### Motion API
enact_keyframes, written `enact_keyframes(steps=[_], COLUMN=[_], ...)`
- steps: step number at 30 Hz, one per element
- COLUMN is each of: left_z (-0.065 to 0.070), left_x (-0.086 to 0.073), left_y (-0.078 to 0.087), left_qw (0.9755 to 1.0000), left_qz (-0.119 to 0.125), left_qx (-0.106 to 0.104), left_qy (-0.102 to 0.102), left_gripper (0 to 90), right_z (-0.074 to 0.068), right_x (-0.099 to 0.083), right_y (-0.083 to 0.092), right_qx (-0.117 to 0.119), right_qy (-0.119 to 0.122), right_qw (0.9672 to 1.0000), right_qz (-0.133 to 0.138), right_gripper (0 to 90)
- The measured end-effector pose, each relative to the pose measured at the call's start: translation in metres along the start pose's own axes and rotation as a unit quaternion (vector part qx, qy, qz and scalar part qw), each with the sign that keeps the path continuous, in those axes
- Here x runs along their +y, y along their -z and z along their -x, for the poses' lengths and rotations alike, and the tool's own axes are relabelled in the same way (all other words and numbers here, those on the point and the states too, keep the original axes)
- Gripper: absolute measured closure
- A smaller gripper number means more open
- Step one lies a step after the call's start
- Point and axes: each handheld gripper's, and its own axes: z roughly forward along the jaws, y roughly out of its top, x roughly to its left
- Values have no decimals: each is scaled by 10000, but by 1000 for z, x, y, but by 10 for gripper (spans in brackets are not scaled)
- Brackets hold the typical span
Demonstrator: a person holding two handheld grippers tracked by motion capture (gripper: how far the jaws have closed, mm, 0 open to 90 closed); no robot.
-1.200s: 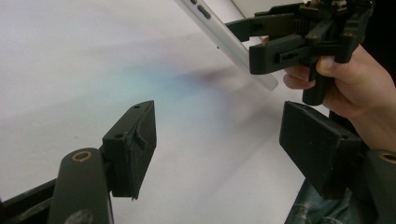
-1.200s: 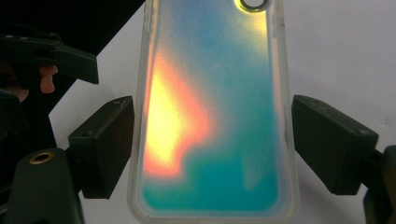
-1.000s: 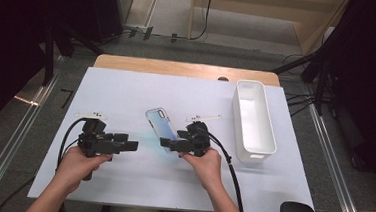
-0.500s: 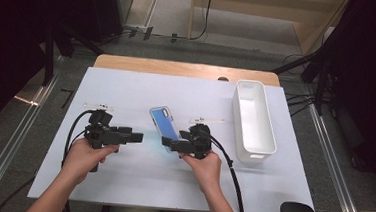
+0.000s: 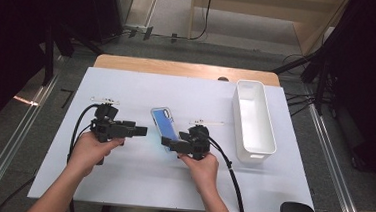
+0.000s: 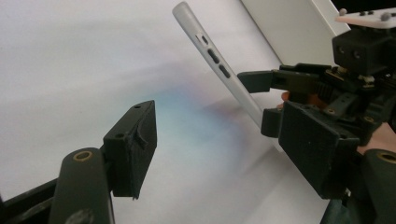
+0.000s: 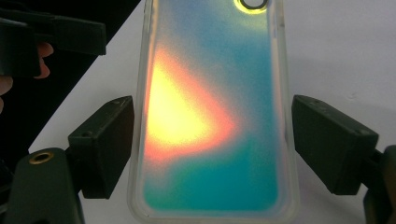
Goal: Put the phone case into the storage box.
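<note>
A phone in an iridescent case point(image 5: 164, 126) is held tilted above the counter point(image 5: 135, 182) by the right tool point(image 5: 166, 143), its jaws clamped on the lower end. The left tool point(image 5: 143, 131), jaws wide, waits just left of the phone (likely to take it). A white bin point(image 5: 268, 141) sits well right of the phone.

Left hand-held gripper point(image 5: 141, 131) moved closer to phone point(image 5: 164, 123).

wide bare table point(image 5: 135, 182) is left open in front of and behind both grippers. the gap between the left gripper point(image 5: 141, 131) and the right gripper point(image 5: 165, 142) is blocked by the tilted phone point(image 5: 164, 123). passage to the right is bounded by the white bin point(image 5: 253, 121), just beside the right hand point(image 5: 203, 164). the left side is unobstructed.
</note>
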Motion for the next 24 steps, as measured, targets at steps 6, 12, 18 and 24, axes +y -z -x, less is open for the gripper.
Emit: enact_keyframes(steps=[6,12,18,24], left_z=[1,3,5,3], left_x=[7,14,20,28], left_y=[-6,-11,-16,-23], left_qw=[9999,9998,9997,9989], left_qz=[2,9,6,21], left_qx=[40,54,64,158], left_qy=[97,165,245,441], left_gripper=[274,271,273,276], right_z=[-2,-3,-1,-1], right_x=[-2,-4,-6,-7], right_y=[-2,-1,-3,-5], right_qx=[44,40,43,34], right_qy=[-128,-219,-321,-377], right_qw=[9999,9994,9990,9986], right_qz=[105,252,309,367], right_gripper=[154,154,154,154])
